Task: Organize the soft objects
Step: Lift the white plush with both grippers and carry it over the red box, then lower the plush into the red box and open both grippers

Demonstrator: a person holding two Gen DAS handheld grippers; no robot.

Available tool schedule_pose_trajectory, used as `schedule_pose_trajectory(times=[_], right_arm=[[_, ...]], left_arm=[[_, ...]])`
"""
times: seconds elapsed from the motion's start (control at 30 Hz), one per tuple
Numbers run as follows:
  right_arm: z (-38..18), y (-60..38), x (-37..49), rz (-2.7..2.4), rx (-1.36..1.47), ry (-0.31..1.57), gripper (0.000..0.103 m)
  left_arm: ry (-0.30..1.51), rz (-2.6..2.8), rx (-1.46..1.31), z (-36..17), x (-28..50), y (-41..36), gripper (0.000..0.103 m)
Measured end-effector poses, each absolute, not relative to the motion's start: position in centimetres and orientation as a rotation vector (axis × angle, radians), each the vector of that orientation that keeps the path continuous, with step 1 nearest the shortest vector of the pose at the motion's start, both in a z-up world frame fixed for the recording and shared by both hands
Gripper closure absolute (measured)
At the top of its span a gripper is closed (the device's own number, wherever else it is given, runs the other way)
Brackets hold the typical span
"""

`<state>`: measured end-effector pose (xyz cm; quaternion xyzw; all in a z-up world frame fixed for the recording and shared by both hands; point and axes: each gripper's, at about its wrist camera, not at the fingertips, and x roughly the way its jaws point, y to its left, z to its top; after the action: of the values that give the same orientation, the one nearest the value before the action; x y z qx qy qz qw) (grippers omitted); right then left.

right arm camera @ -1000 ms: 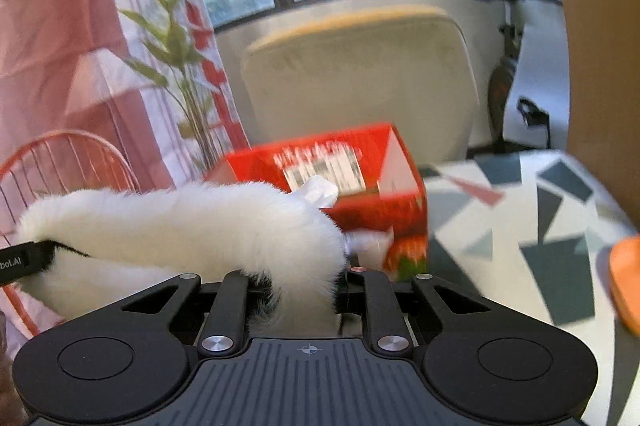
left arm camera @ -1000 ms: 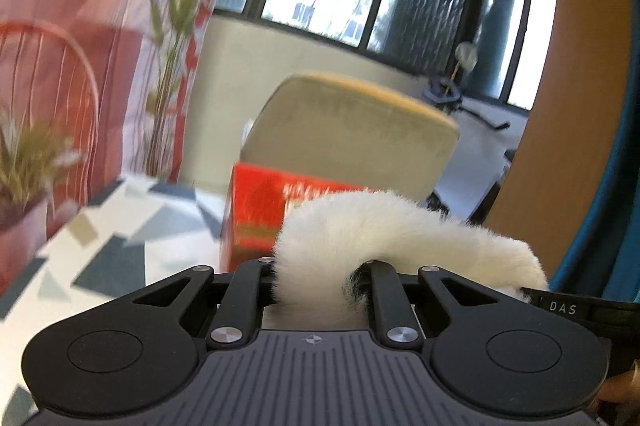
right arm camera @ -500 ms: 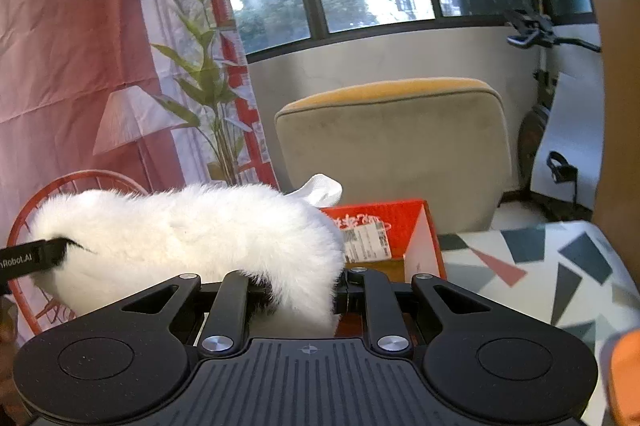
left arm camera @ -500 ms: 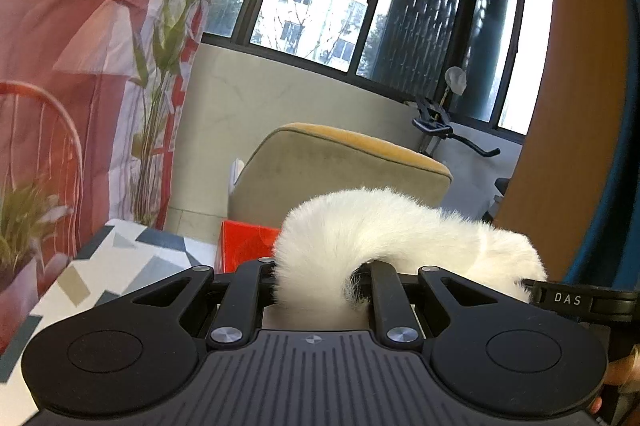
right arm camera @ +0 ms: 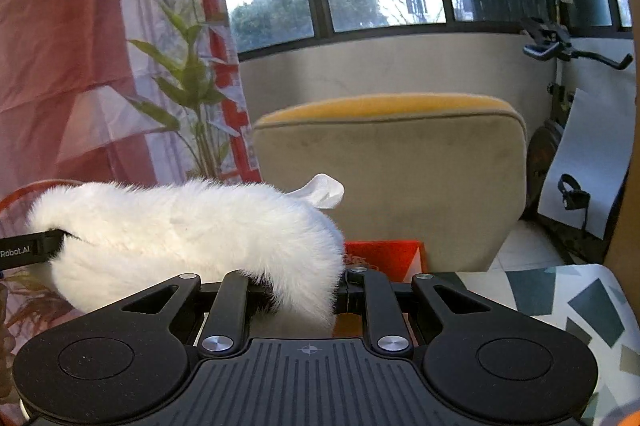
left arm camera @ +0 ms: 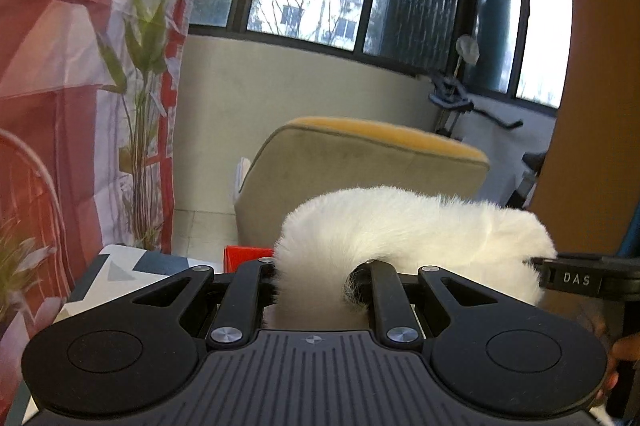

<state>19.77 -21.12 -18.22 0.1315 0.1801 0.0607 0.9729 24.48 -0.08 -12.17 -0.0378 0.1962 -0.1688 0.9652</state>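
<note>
I am holding the white fluffy thing (left arm camera: 400,226) up in the air. My left fingers (left arm camera: 320,280) and right fingers (right arm camera: 302,284) are squeezing nearly closed on its two ends. It looks light, floppy and squishy, so the ends seem the best place to hold.

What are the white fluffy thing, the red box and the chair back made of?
White fluffy thing: looks like long-pile faux fur or plush, matte, hairs fraying at the edges; what is under the pile cannot be told.
Red box: probably printed cardboard, with flat faces and crisp folded edges.
Chair back: beige fabric, suede-like and matte, with a yellow top band.
</note>
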Motion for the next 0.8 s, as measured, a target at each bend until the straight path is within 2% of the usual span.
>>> schedule_pose_trajectory(times=[0.5,0.6,0.7,0.77,0.8], right_arm=[[-27.0,-21.8,28.9,0.116,0.26,0.579,0.085],[-28.1,-21.9,29.7,0.113,0.283,0.621,0.085],[-28.9,-21.8,30.3,0.102,0.277,0.663,0.084],[-29.1,-21.7,30.6,0.1,0.263,0.679,0.079],[-29.2,-21.9,30.6,0.1,0.264,0.684,0.076]], left_arm=[[0.666,-0.328,-0.06,-19.5,32.6,-0.7,0.086],[0.692,-0.338,-0.038,-20.0,33.2,-1.1,0.083],[0.715,-0.351,-0.055,-20.0,33.6,-1.0,0.073],[0.724,-0.354,-0.084,-20.0,33.8,-0.6,0.052],[0.725,-0.351,-0.103,-19.9,33.9,-0.3,0.047]])
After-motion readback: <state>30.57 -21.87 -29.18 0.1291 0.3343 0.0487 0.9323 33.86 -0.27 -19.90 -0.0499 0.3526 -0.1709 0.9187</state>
